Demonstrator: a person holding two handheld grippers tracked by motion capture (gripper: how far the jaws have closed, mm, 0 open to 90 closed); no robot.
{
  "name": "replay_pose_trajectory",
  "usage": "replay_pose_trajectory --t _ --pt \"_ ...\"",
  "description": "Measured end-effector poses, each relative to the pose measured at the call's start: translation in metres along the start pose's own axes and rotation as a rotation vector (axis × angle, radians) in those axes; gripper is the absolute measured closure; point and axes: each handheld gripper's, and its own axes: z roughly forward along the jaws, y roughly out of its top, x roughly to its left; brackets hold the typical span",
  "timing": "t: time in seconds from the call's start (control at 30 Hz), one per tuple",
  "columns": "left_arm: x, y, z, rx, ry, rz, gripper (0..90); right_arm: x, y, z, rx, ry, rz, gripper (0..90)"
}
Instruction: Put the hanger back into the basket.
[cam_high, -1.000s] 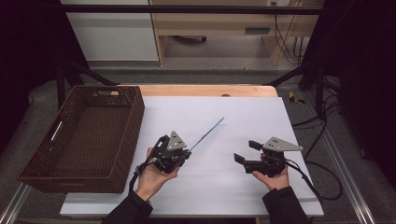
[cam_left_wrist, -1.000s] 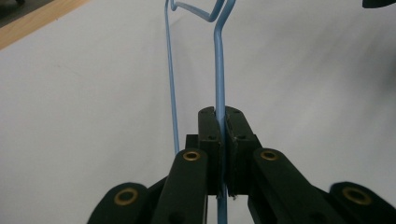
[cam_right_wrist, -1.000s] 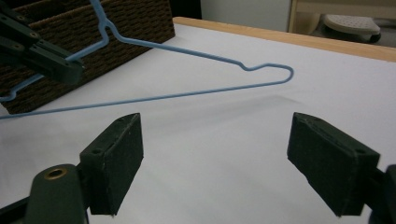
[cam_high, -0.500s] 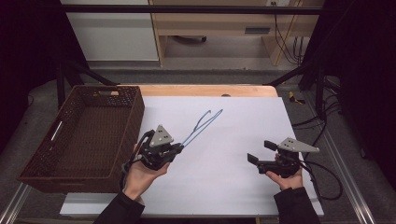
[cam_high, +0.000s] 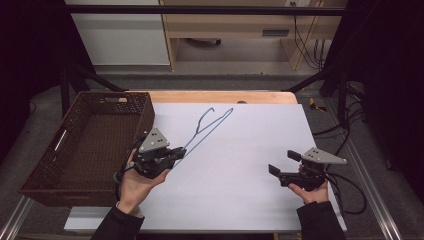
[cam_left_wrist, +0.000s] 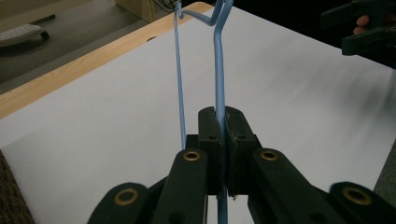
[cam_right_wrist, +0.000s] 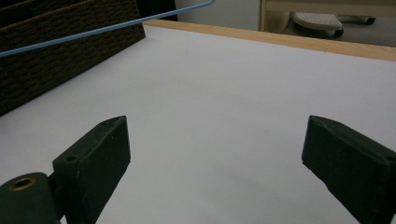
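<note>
Thin blue wire hanger with a smooth coated look, dark brown woven wicker basket at left of the frame, rough-textured, matt white table sheet, pale wood edge along its far side, matt black plastic-looking left gripper

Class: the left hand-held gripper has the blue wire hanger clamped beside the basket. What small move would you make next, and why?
Probably swing the left hand-held gripper toward the basket. Its jaws are shut on the blue wire hanger, the basket sits open just beside it, and the right hand-held gripper is open, apart.
</note>
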Motion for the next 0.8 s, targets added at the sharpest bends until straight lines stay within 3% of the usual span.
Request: replay_pose_trajectory --t 0.23,0.57,0.8 --pt "0.015 0.005 -0.017 -0.012 -0.003 0.012 87.1 0.001 0.001 0.001 0.009 -0.014 -0.015 5.8" --pt "0.043 0.02 -0.055 -0.033 0.04 0.01 87.1 0.0 0.001 0.0 0.013 -0.02 -0.023 3.8" --pt "0.061 0.024 -0.069 -0.035 0.057 -0.003 87.1 0.0 0.001 -0.001 0.016 -0.022 -0.024 3.4"
